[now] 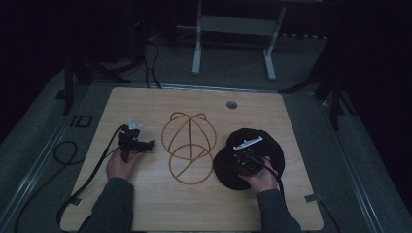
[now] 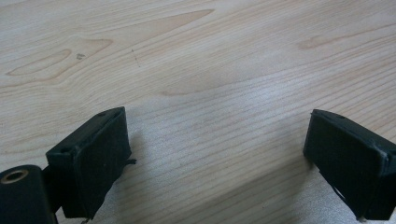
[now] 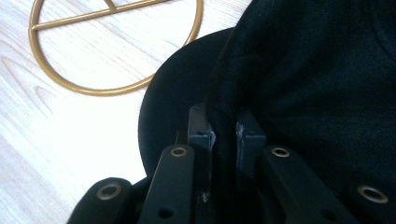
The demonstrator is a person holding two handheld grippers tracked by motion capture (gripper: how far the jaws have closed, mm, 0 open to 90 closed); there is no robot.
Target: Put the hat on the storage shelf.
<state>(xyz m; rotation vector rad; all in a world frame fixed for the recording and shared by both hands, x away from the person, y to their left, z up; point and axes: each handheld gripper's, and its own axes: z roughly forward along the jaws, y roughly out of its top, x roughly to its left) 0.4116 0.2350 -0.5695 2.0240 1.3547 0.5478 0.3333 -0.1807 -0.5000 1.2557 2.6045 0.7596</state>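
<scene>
A black cap (image 1: 252,145) lies on the right half of the wooden table (image 1: 145,204), its brim (image 3: 168,93) toward the middle. My right gripper (image 1: 248,158) sits over it, and in the right gripper view its jaws (image 3: 223,133) are pinched on a fold of the cap's black cloth. A gold wire hat stand (image 1: 189,145) lies at the table's centre; its round base ring (image 3: 112,51) is just left of the cap. My left gripper (image 1: 141,144) rests at the left of the stand, its jaws (image 2: 215,154) wide apart over bare wood.
A small round grommet hole (image 1: 231,104) sits near the table's far edge. Cables (image 1: 73,155) trail off the left side. A metal frame's legs (image 1: 197,53) stand on the floor beyond the table.
</scene>
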